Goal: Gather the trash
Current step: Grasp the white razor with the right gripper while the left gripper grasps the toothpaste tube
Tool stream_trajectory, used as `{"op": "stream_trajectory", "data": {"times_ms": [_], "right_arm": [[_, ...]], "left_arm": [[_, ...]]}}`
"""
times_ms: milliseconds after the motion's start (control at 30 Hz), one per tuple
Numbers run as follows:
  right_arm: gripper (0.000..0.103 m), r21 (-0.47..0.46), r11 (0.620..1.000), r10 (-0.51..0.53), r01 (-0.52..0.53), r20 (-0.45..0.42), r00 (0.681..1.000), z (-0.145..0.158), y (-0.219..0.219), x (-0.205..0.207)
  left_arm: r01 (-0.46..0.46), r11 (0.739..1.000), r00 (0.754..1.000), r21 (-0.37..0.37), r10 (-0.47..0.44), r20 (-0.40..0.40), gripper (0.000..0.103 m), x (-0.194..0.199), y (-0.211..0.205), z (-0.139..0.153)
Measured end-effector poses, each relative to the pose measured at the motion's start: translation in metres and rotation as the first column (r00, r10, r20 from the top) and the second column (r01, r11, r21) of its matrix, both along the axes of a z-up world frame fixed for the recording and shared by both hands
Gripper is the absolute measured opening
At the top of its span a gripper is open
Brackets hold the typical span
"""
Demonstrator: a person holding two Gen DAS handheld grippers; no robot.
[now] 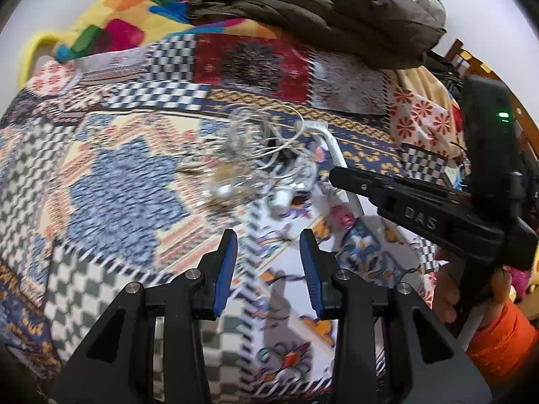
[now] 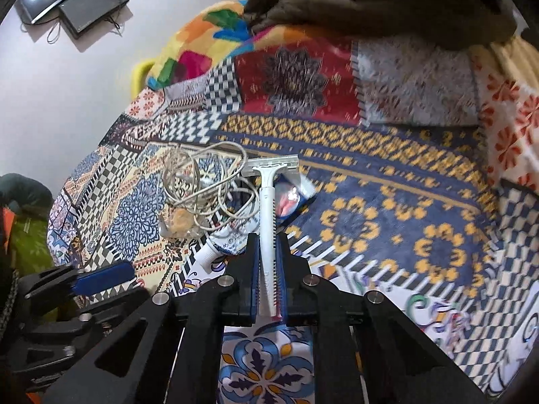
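A pile of trash lies on the patterned bedspread point(image 1: 128, 181): a tangled white cable point(image 2: 198, 181), a crumpled clear wrapper point(image 2: 182, 225), a white tube point(image 2: 215, 249) and a blue packet point(image 2: 289, 202). My right gripper point(image 2: 268, 239) is shut on the handle of a white disposable razor point(image 2: 267, 202), its head pointing away. In the left wrist view the razor point(image 1: 331, 144) and the right gripper point(image 1: 340, 175) show at the right. My left gripper point(image 1: 268, 239) is open and empty, short of the cable pile point(image 1: 256, 141).
A dark brown jacket point(image 1: 323, 13) lies across the far side of the bed. A bright multicoloured blanket point(image 1: 111, 30) is bunched at the far left by a yellow object point(image 1: 32, 50). A wooden chair point(image 1: 471, 64) stands at the right. A dark screen point(image 2: 91, 3) hangs on the wall.
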State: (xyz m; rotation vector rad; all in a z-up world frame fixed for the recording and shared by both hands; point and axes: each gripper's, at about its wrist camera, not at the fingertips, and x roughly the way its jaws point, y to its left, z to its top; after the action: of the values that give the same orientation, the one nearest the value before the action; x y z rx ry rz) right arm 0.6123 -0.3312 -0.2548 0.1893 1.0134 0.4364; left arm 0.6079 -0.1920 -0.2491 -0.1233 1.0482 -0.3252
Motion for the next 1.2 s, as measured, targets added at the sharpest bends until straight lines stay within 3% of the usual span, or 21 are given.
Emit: {"op": "stream_trajectory", "data": {"times_ms": [167,467,567,600,633,767,900,1200], "right_arm": [[0.009,-0.013,0.999,-0.036,0.037,0.045,0.998,0.014,-0.017,-0.005],[0.009,-0.006,0.997,-0.076,0.077,0.046,0.996,0.019,-0.055,-0.016],[0.009,-0.007,0.996,-0.087,0.087,0.031,0.996,0.016,-0.06,-0.019],[0.009,-0.007,0.996,-0.088,0.088,0.027,0.996,0.016,-0.062,-0.02],[0.009,-0.007,0.996,-0.088,0.088,0.024,0.996,0.016,-0.063,-0.021],[0.009,-0.005,0.995,-0.096,0.097,0.03,0.995,0.021,-0.068,-0.027],[0.009,0.004,0.995,-0.101,0.101,0.031,0.994,0.031,-0.069,-0.035],[0.009,-0.012,0.997,-0.076,0.077,0.084,0.994,0.075,-0.056,-0.065]], "left_arm": [[0.031,0.997,1.0,-0.069,-0.031,0.001,0.037,0.021,-0.014,-0.007],[0.086,0.995,0.996,0.056,-0.086,-0.015,0.036,0.045,-0.037,-0.03],[0.077,0.995,0.997,0.061,-0.078,0.011,0.036,0.039,-0.04,-0.031],[0.062,0.996,0.998,0.063,-0.063,0.017,0.032,0.038,-0.04,-0.03],[0.052,0.997,0.998,0.063,-0.054,0.018,0.019,0.038,-0.04,-0.03],[0.012,1.0,1.0,0.02,-0.012,-0.019,0.016,0.043,-0.036,-0.028],[-0.007,1.0,1.0,-0.011,0.007,-0.028,0.016,0.036,-0.03,-0.014],[0.039,0.998,0.996,0.04,-0.042,0.075,0.015,-0.022,-0.032,0.051]]}}
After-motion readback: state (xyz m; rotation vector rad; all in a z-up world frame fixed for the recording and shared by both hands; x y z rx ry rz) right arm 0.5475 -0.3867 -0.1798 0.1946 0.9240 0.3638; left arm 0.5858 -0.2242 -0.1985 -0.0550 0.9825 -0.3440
